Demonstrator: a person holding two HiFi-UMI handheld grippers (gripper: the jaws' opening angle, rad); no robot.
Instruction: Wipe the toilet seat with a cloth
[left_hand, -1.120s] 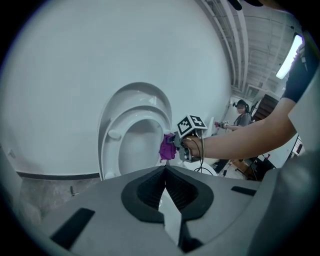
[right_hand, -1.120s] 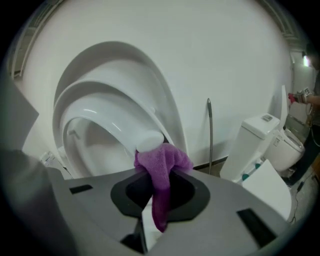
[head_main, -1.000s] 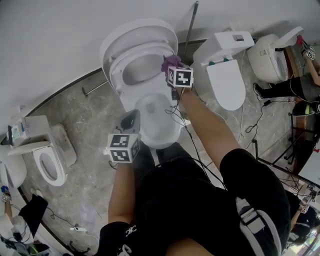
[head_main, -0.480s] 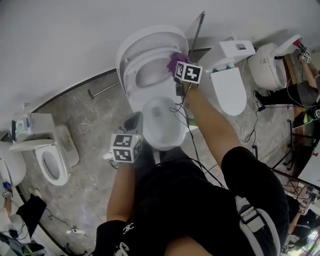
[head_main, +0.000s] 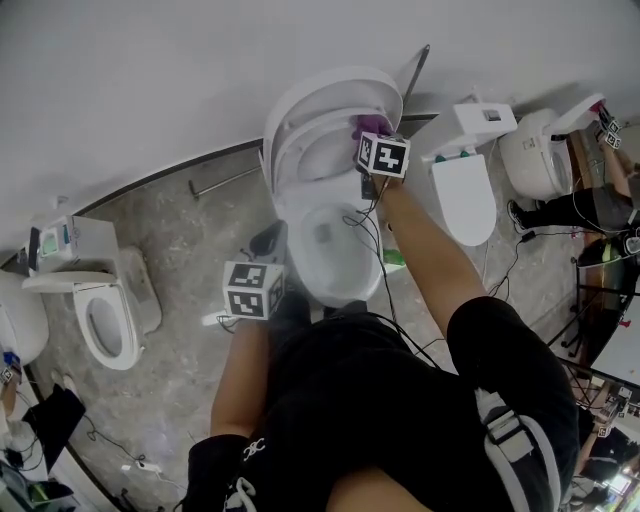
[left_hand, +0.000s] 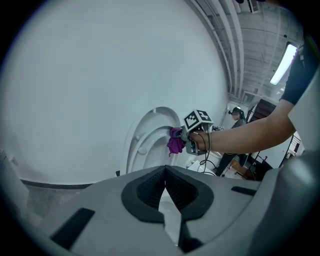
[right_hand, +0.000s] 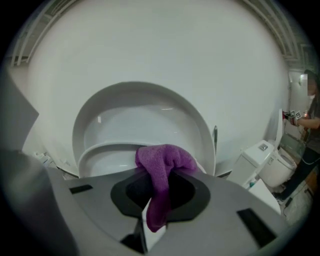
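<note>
Right gripper (head_main: 366, 136): held out at arm's length over the toilet, its jaws clamped on a purple terry cloth (right_hand: 163, 167). A thick fold bulges out past the jaw tips and a tail hangs down between them.
Cloth's place: up at the right edge of the white oval toilet seat (head_main: 292, 160). I can't tell whether it touches the seat or sits just off it.
Toilet seat: tipped up, leaning back against the white toilet lid (head_main: 335, 88), which stands against the white wall (head_main: 150, 70).
Left gripper (head_main: 268, 238): jaws pressed together with nothing between them. It is held low at the left side of the white ceramic bowl (head_main: 335, 245), pointing up toward the seat, well apart from the cloth.
Person: dressed in black and standing right at the front edge of the bowl. Thin black cables (head_main: 372, 235) trail along the right forearm.
Floor: grey stone-patterned floor (head_main: 190, 235). A second white toilet with a shut lid (head_main: 466, 195) stands just to the right. Another with an open seat (head_main: 100, 320) sits off to the left.
</note>
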